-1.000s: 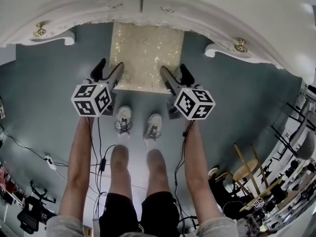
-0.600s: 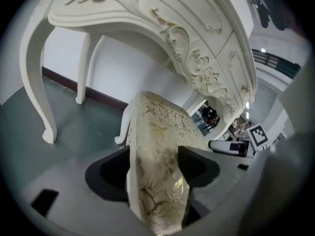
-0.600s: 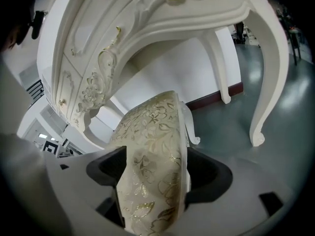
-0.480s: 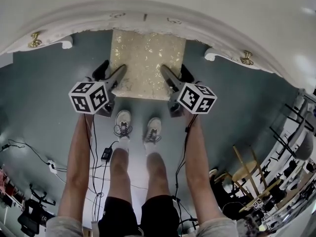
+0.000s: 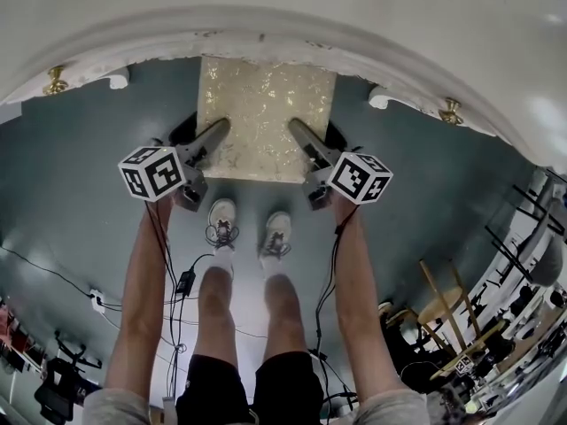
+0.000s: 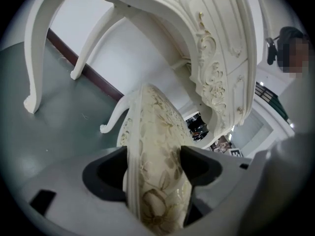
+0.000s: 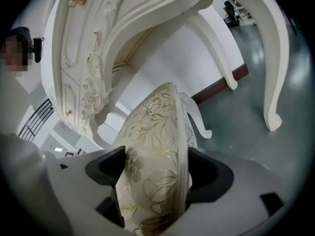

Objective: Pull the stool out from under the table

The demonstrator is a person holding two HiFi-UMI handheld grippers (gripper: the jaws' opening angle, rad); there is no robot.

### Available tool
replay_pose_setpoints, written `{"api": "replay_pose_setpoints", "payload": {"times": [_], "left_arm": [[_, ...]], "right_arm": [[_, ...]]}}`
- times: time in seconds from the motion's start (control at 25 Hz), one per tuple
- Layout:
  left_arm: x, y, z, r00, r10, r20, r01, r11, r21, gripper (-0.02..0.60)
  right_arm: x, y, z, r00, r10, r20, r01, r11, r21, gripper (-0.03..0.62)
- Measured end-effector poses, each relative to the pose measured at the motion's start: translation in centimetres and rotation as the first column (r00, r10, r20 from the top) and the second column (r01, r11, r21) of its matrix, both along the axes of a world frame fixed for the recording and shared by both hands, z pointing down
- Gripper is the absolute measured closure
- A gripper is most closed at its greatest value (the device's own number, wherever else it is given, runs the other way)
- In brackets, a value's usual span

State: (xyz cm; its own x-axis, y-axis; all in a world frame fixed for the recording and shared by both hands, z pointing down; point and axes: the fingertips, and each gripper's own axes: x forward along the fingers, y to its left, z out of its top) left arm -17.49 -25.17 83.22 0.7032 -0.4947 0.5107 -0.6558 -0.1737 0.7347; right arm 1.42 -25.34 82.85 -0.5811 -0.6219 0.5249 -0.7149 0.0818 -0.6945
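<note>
The stool [image 5: 266,118] has a cream seat with gold flowers and stands half under the white carved table [image 5: 266,7], just ahead of my feet. My left gripper [image 5: 204,129] straddles the seat's near left corner and my right gripper [image 5: 314,131] its near right corner. In the left gripper view the seat edge [image 6: 157,146] fills the gap of the left gripper [image 6: 153,163]. The right gripper view shows the same edge [image 7: 157,132] inside the right gripper [image 7: 156,168]. Both pairs of jaws have just been opening and stand wide, lying loosely beside the seat.
White curved table legs [image 6: 34,58] [image 7: 268,58] stand on the grey-green floor at either side. Brass knobs [image 5: 55,81] mark the table's drawers. Black cables [image 5: 182,282] run behind my shoes [image 5: 221,218]. A wooden stand and gear [image 5: 452,317] crowd the lower right.
The stool's near edge has come closer to my shoes, with a little more of the seat showing from under the table. Both grippers came back with it and rolled slightly.
</note>
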Motion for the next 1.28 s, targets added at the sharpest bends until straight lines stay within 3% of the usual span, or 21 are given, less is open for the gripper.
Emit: {"api": "replay_pose_setpoints", "payload": {"times": [0.32, 0.84, 1.28], "left_arm": [[0.0, 0.0, -0.3, 1.000, 0.016, 0.017, -0.016, 1.000, 0.016, 0.255], [-0.4, -0.3, -1.0, 0.996, -0.014, 0.093, 0.005, 0.995, 0.101, 0.256], [2.4, 2.3, -3.7, 0.992, 0.025, 0.126, -0.035, 0.997, 0.074, 0.259]], "right_arm": [[0.0, 0.0, -0.1, 1.000, -0.024, -0.017, 0.024, 1.000, -0.015, 0.209], [0.0, 0.0, -0.6, 0.998, 0.003, -0.058, -0.003, 1.000, 0.003, 0.210], [2.9, 3.6, -3.0, 0.997, 0.065, -0.046, -0.066, 0.997, -0.027, 0.210]]}}
